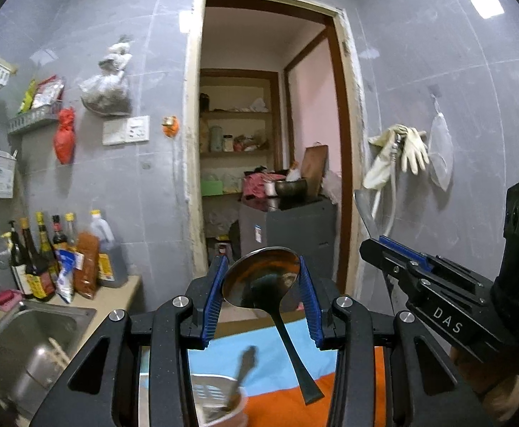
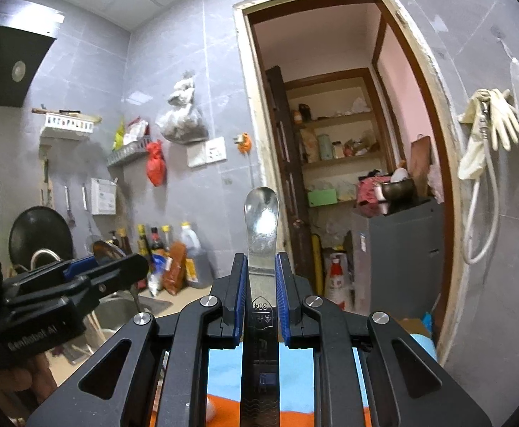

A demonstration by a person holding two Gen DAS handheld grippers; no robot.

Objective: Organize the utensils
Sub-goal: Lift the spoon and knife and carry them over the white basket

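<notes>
Left wrist view, lower centre: the left gripper clamps a dark spoon by its bowl; the right gripper, centre of its own view, pinches a steel spoon upright.

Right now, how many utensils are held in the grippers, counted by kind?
Dark-handled spoon, bowl between the left gripper fingers: 1
Flat steel spoon, handle in the right gripper: 1
Total: 2

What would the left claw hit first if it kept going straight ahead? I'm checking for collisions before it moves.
Nothing close, as far as the picture shows. The left claw, shut on the spoon, points at the open doorway; the grey cabinet inside looks first, depth unclear.
</notes>
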